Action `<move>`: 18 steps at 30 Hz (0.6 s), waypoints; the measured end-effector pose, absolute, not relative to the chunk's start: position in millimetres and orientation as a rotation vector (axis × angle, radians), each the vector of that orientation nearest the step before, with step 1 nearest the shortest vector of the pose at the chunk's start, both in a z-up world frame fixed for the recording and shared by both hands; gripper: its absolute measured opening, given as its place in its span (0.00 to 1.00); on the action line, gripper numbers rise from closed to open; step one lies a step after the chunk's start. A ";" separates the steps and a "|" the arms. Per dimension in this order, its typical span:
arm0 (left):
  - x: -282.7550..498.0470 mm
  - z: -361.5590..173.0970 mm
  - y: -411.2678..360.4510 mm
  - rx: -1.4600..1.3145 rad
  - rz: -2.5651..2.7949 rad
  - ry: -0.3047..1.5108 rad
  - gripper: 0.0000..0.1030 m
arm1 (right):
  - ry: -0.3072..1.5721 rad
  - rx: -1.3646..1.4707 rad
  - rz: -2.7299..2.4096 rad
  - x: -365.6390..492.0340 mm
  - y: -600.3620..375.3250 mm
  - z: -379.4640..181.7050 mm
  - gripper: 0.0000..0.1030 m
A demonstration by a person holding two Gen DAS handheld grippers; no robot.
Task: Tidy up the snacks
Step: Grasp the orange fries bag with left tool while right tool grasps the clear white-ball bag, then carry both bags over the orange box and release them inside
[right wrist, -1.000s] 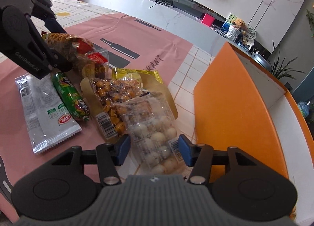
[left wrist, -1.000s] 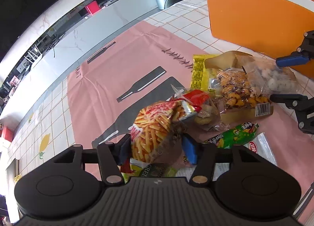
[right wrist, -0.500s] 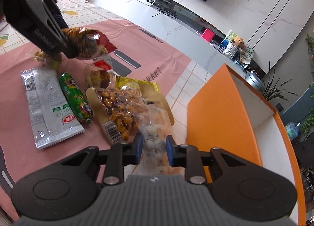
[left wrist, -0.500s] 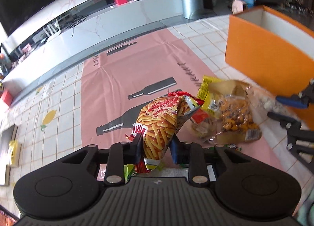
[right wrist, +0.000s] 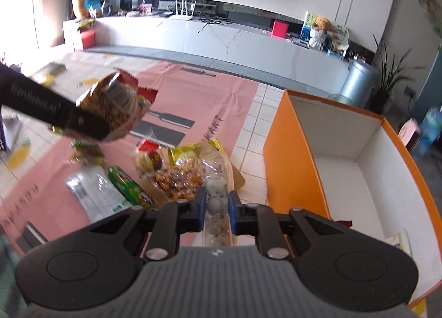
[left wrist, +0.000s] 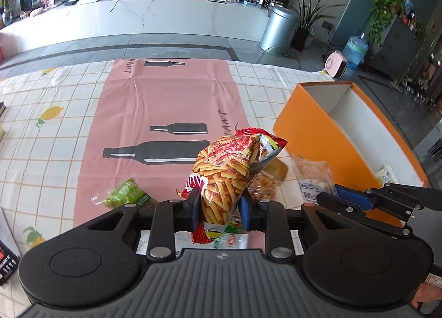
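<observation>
L gripper point(left wrist: 219, 203) pinches fries bag point(left wrist: 225, 171) – R gripper point(right wrist: 216, 213) egg pack point(right wrist: 216, 202)

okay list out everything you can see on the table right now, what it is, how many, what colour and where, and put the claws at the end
fries snack bag: one, red and yellow, lifted above the mat in the left claw
clear pack of pale round snacks: one, clear, in the right claw beside the box
nut bag: one, brown, on the mat
green snack tube: one, green, on the mat
white packet: one, white, left of the tube
yellow packet: one, yellow, under the pile
orange box: one, orange with white inside, right side
pink mat: one, pink with black bottles, table centre
left claw: shut on the fries bag
right claw: shut on the clear pack
</observation>
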State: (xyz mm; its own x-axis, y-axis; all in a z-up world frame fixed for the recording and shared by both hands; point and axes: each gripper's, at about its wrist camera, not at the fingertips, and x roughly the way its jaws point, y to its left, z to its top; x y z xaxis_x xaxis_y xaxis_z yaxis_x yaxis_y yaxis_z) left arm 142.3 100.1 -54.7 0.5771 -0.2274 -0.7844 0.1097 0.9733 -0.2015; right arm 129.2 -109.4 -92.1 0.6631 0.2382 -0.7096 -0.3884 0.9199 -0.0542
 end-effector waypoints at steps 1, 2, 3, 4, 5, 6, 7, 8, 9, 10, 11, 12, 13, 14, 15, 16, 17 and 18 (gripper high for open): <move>140.5 -51.9 98.3 -0.149 -0.196 0.935 0.31 | 0.768 -0.182 0.363 128.7 -112.8 -86.7 0.12; 137.9 -49.1 96.4 -0.159 -0.196 0.933 0.31 | 0.767 -0.150 0.372 126.5 -116.7 -80.4 0.12; 135.4 -46.0 94.4 -0.169 -0.197 0.931 0.31 | 0.765 -0.121 0.380 125.5 -120.7 -74.6 0.12; 133.1 -43.2 92.1 -0.178 -0.199 0.930 0.31 | 0.762 -0.096 0.387 124.1 -124.3 -69.0 0.12; 131.4 -40.5 89.6 -0.190 -0.201 0.926 0.31 | 0.757 -0.072 0.396 122.5 -128.7 -62.3 0.12; 129.5 -37.5 87.2 -0.200 -0.204 0.920 0.31 | 0.751 -0.056 0.402 121.0 -132.1 -57.1 0.12; 127.5 -35.0 84.7 -0.207 -0.209 0.914 0.31 | 0.743 -0.039 0.408 119.5 -136.5 -50.7 0.12; 125.8 -31.7 81.1 -0.217 -0.214 0.908 0.31 | 0.735 -0.028 0.411 118.6 -140.3 -45.3 0.12; 124.8 -28.8 77.8 -0.223 -0.221 0.902 0.31 | 0.728 -0.016 0.415 117.6 -145.2 -39.2 0.12; 124.2 -25.3 73.5 -0.227 -0.229 0.895 0.30 | 0.720 -0.006 0.419 116.4 -150.6 -33.3 0.12; 124.6 -21.7 68.5 -0.230 -0.236 0.888 0.30 | 0.711 0.002 0.421 116.6 -155.6 -26.6 0.12; 125.0 -17.7 62.9 -0.234 -0.244 0.881 0.30 | 0.703 0.005 0.419 117.4 -160.8 -19.8 0.12; 125.5 -13.9 57.9 -0.235 -0.254 0.876 0.30 | 0.694 0.006 0.416 118.2 -166.7 -12.2 0.12; 126.4 -9.9 51.9 -0.237 -0.267 0.870 0.31 | 0.688 0.007 0.411 119.9 -172.7 -5.8 0.12; 127.5 -5.9 45.5 -0.236 -0.281 0.864 0.31 | 0.685 0.007 0.403 122.0 -179.0 0.4 0.12; 128.6 -1.7 38.1 -0.230 -0.294 0.857 0.31 | 0.684 0.004 0.395 124.0 -184.4 5.5 0.12; 130.1 2.0 30.2 -0.222 -0.307 0.851 0.30 | 0.681 -0.001 0.388 126.2 -192.0 10.3 0.12; 131.9 5.3 21.1 -0.213 -0.324 0.846 0.30 | 0.681 -0.007 0.381 127.8 -197.5 14.1 0.12</move>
State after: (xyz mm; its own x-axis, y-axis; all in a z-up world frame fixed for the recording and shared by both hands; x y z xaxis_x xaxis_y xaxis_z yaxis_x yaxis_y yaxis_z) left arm 131.9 21.1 5.3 0.6186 -0.3627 -0.6969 0.1956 0.9302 -0.3105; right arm 127.8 -197.5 14.1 0.7106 0.3412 -0.6154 -0.3457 0.9310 0.1170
